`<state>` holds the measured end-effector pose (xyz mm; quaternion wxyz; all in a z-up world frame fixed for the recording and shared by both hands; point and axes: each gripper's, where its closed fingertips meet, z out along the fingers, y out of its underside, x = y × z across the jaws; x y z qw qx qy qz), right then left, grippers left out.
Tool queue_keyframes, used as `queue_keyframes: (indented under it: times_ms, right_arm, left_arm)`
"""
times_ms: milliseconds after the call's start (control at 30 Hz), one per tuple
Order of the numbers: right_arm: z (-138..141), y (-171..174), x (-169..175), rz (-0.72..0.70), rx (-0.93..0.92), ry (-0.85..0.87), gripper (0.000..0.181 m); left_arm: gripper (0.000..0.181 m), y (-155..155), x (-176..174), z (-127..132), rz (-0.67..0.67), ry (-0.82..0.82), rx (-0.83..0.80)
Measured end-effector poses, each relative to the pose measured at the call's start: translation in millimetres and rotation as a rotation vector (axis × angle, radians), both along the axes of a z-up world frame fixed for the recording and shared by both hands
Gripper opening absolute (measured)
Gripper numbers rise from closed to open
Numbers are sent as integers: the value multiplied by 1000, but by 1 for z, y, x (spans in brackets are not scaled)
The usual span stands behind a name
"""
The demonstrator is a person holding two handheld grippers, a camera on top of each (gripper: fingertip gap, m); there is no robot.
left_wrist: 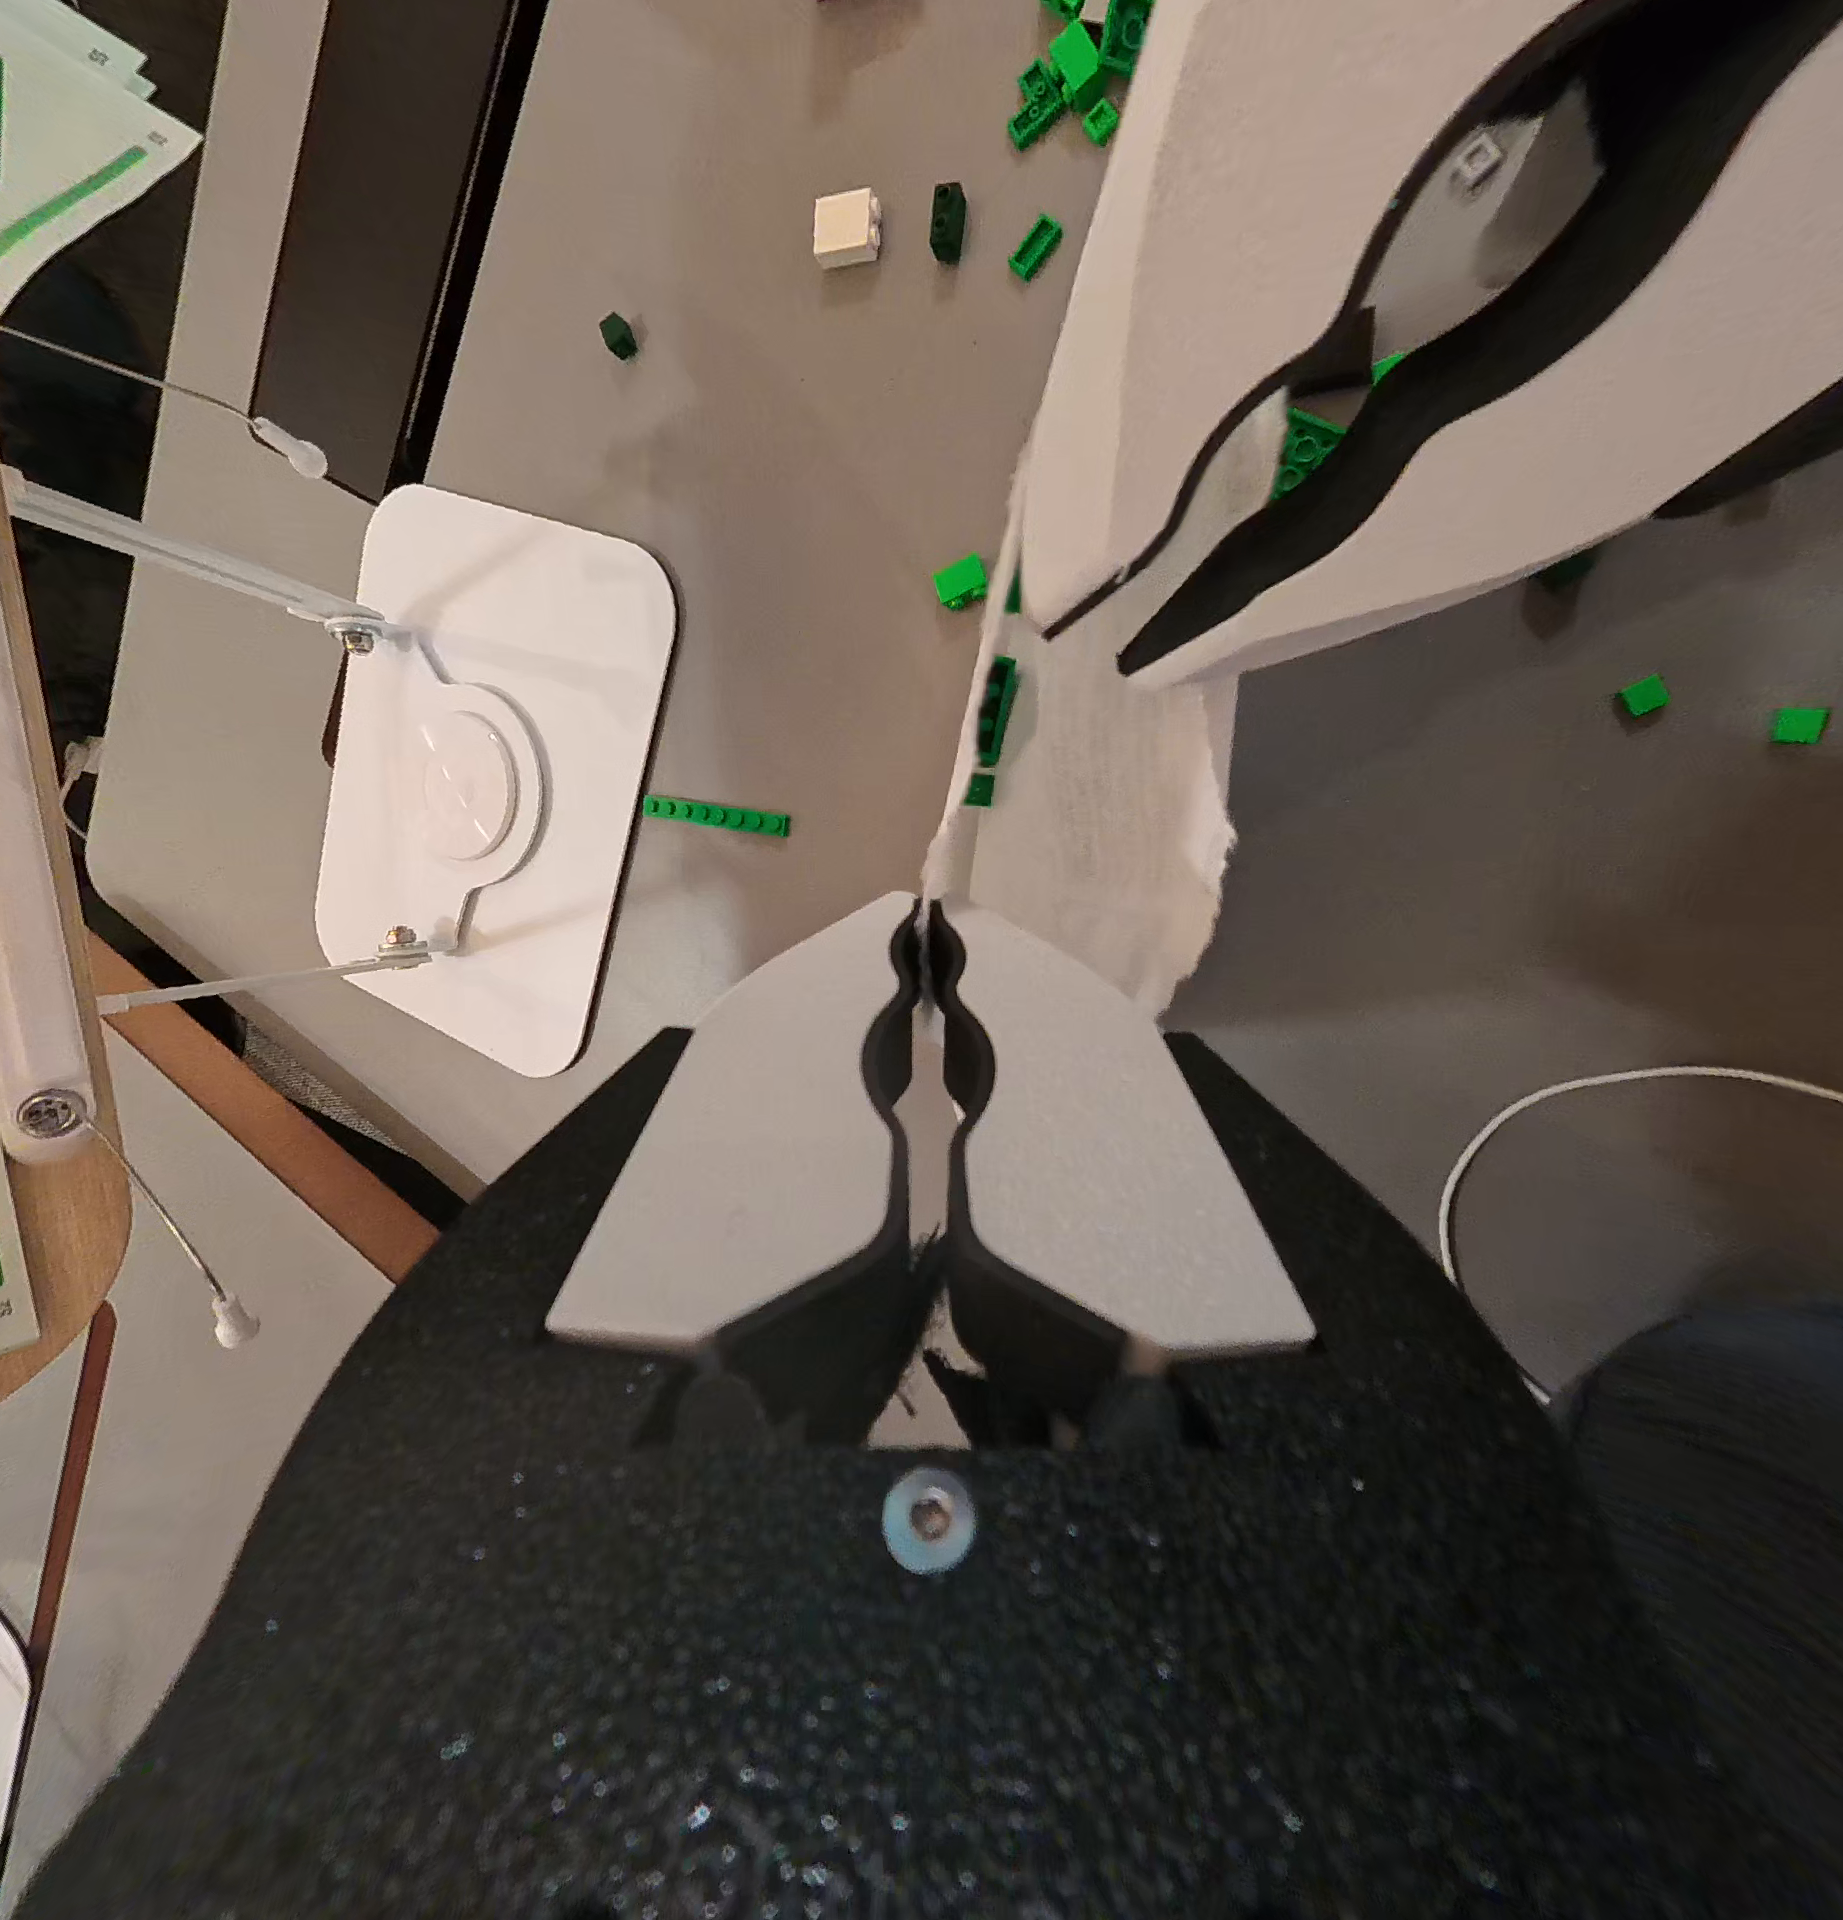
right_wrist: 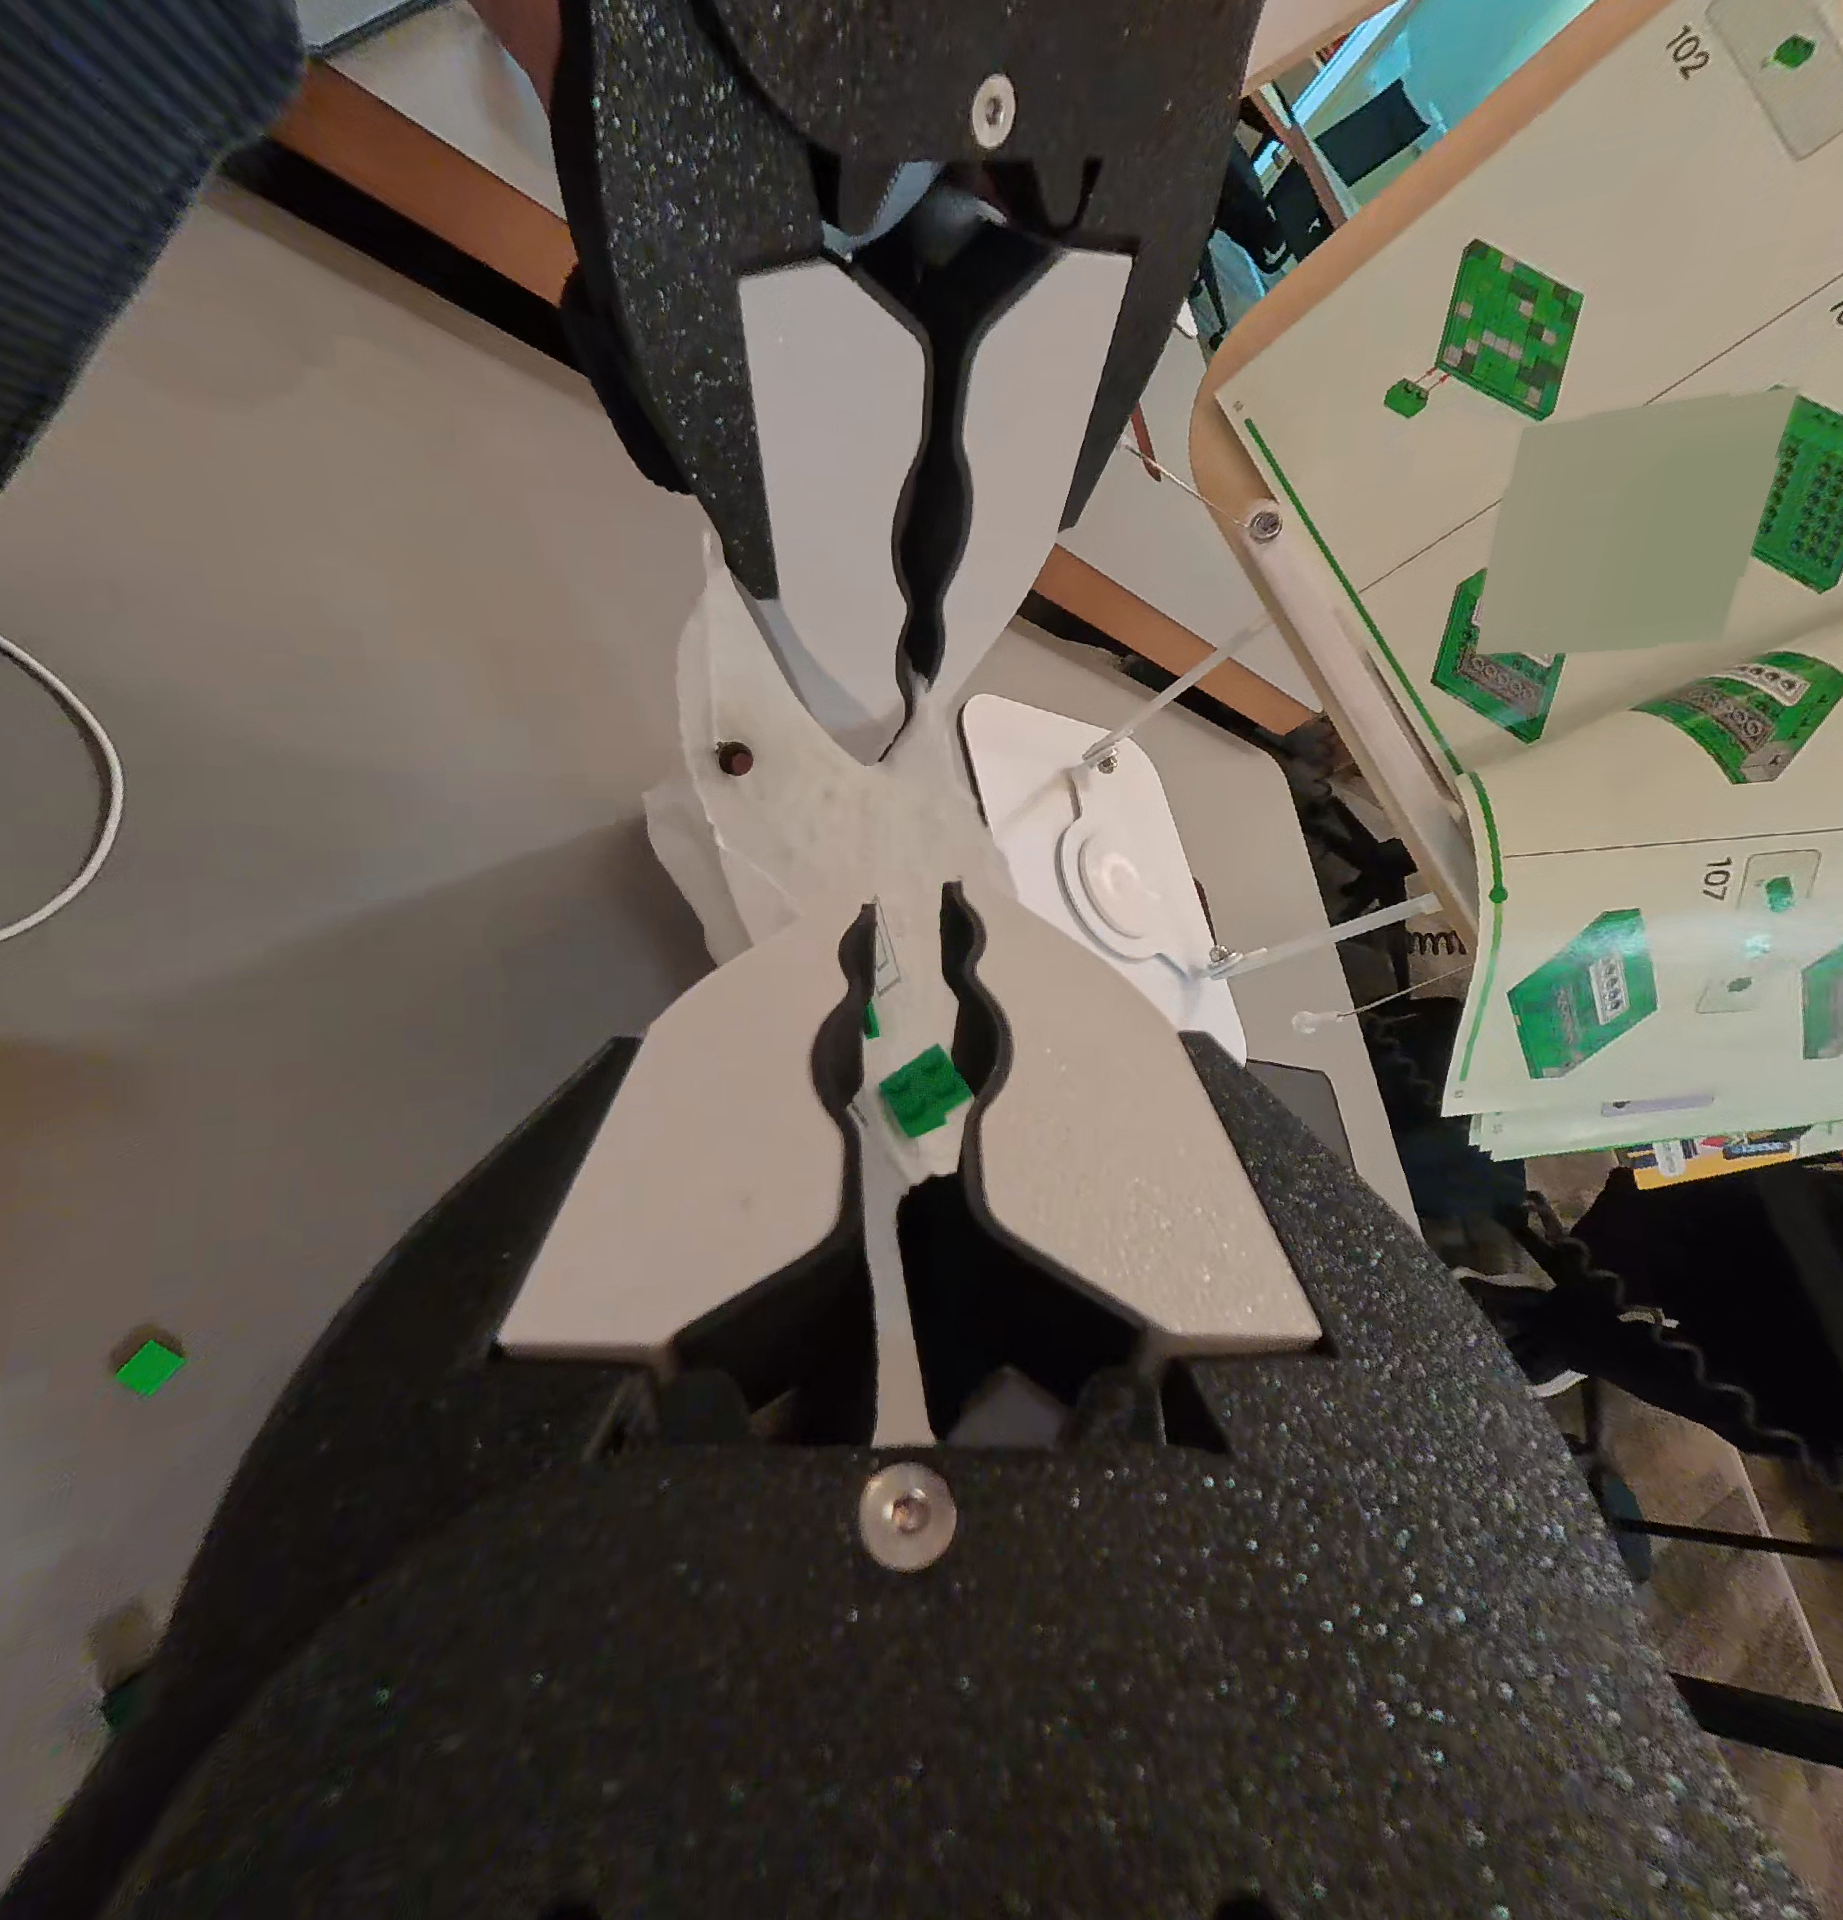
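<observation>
Over the grey worktop, the left tool was clamped shut on a white paper bag's edge. The right tool gripped the bag's opposite end, jaws slightly parted, green bricks showing inside.

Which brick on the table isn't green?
The white brick, alone among the scattered green bricks; a dark green brick sits right beside it.
</observation>
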<state>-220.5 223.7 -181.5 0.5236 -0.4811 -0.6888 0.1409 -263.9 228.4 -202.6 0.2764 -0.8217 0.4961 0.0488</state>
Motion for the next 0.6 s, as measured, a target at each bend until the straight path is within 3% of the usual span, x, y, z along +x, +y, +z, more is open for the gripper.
queue_keyframes:
  times_ms: [167,433,600]
  right_arm:
    - [5,-2,4,3,-6,15,12]
    - [38,-14,25,43,-124,132,12]
    - [44,-5,41,-21,-86,116,12]
  left_arm:
    - [0,0,0,-1,5,12,-5]
    - [0,0,1,-1,0,13,-4]
    - [0,0,2,0,-6,15,1]
